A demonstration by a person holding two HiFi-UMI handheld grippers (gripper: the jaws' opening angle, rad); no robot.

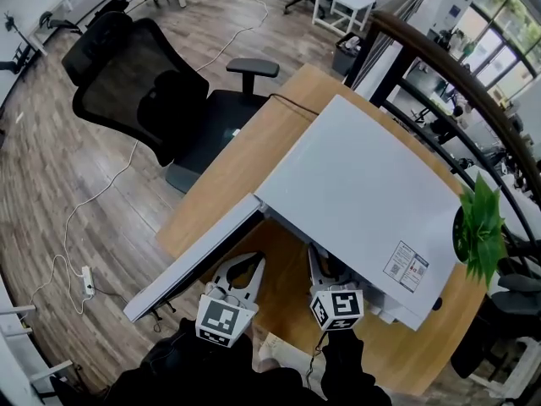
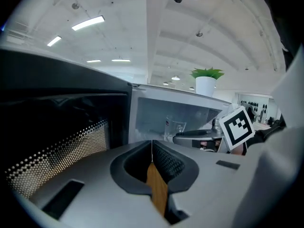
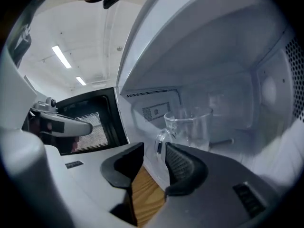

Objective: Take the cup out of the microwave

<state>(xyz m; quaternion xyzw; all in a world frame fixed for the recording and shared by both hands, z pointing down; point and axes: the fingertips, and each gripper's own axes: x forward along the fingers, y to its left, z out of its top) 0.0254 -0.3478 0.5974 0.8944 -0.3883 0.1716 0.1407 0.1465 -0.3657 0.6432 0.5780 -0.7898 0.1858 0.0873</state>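
Right gripper [image 3: 154, 151] reaches into the oven's mouth, jaws spread wide, with the handle of a clear glass cup [image 3: 190, 125] showing in the gap and neither pad pressing it. Cup stands upright inside the white box-shaped microwave [image 1: 372, 193], whose dark-windowed door [image 1: 199, 265] is swung open. Left gripper [image 2: 152, 142], jaws together on nothing, hovers beside that door over the light wooden table [image 1: 254, 155].

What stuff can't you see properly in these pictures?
- Right gripper view: the bottom of the cup is hidden behind the right claw.
- Head view: the cup and the whole inside of the microwave are hidden under its top.
- Left gripper view: the cup is too small and see-through to tell if anything is in it.
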